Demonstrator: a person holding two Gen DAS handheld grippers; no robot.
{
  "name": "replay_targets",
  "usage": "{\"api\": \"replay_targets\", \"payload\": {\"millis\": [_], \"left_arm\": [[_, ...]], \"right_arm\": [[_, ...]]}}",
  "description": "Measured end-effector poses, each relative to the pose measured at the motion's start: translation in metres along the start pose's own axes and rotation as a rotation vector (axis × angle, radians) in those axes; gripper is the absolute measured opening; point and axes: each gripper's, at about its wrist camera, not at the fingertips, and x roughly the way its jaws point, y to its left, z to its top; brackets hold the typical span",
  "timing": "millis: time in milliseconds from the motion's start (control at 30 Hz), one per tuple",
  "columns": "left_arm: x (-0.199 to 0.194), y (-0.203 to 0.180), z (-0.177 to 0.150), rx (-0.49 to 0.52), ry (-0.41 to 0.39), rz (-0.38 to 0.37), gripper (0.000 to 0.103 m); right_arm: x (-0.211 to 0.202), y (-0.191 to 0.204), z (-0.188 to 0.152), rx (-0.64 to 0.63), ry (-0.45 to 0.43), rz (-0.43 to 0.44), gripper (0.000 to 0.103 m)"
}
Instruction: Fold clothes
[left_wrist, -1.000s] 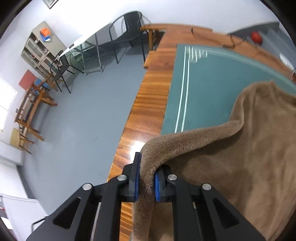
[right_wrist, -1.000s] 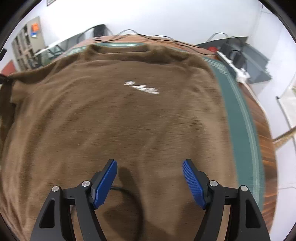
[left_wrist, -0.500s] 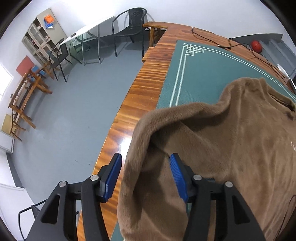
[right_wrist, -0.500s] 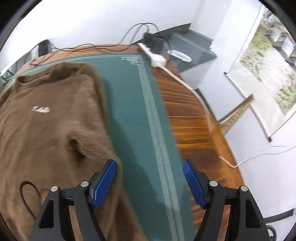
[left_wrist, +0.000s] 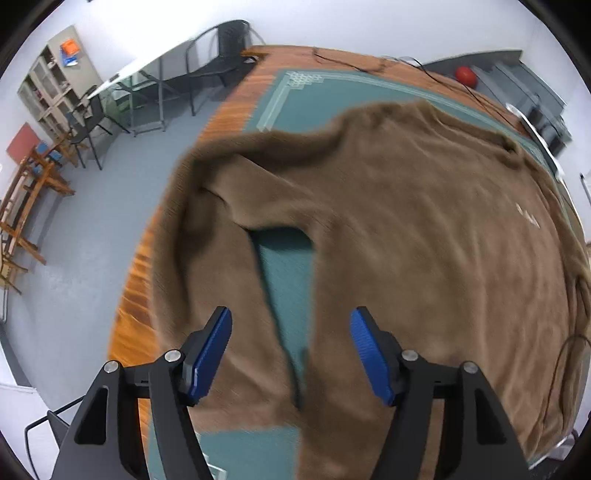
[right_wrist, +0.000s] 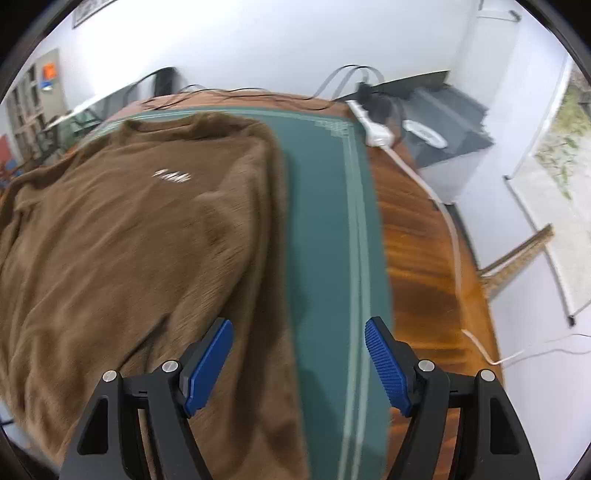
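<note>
A brown fleece sweater (left_wrist: 424, 236) lies spread face up on a green mat (left_wrist: 288, 269) on a wooden table, with a small white logo on its chest. Its left sleeve (left_wrist: 218, 258) lies bent down along the table's left edge. My left gripper (left_wrist: 291, 347) is open and empty above the gap between sleeve and body. In the right wrist view the sweater (right_wrist: 129, 240) fills the left half. My right gripper (right_wrist: 299, 358) is open and empty above the sweater's right edge and the mat (right_wrist: 328, 229).
The wooden table edge (right_wrist: 417, 251) runs right of the mat, with a white power strip (right_wrist: 375, 127) and cables at the far end. A thin black cable (left_wrist: 565, 362) lies on the sweater's right side. Chairs (left_wrist: 218, 59) and shelves stand on the grey floor to the left.
My left gripper opened and let go of the sleeve, which dropped onto the mat and table edge. My right gripper swung from over the sweater's chest to its right edge.
</note>
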Motion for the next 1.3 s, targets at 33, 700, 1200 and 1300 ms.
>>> {"api": "replay_targets", "payload": {"millis": [33, 700, 1200, 1300], "left_arm": [[0.002, -0.007, -0.006, 0.005, 0.010, -0.007, 0.073], [0.032, -0.035, -0.068, -0.092, 0.108, -0.015, 0.073], [0.021, -0.045, -0.077, -0.038, 0.120, -0.029, 0.073], [0.016, -0.042, -0.083, -0.041, 0.128, -0.035, 0.073]], "right_arm": [[-0.002, 0.000, -0.002, 0.015, -0.003, 0.033, 0.075], [0.029, -0.037, 0.011, 0.002, -0.001, -0.191, 0.011], [0.008, -0.049, -0.001, -0.042, -0.073, -0.109, 0.039], [-0.022, -0.047, -0.020, -0.002, -0.140, 0.052, 0.079]]}}
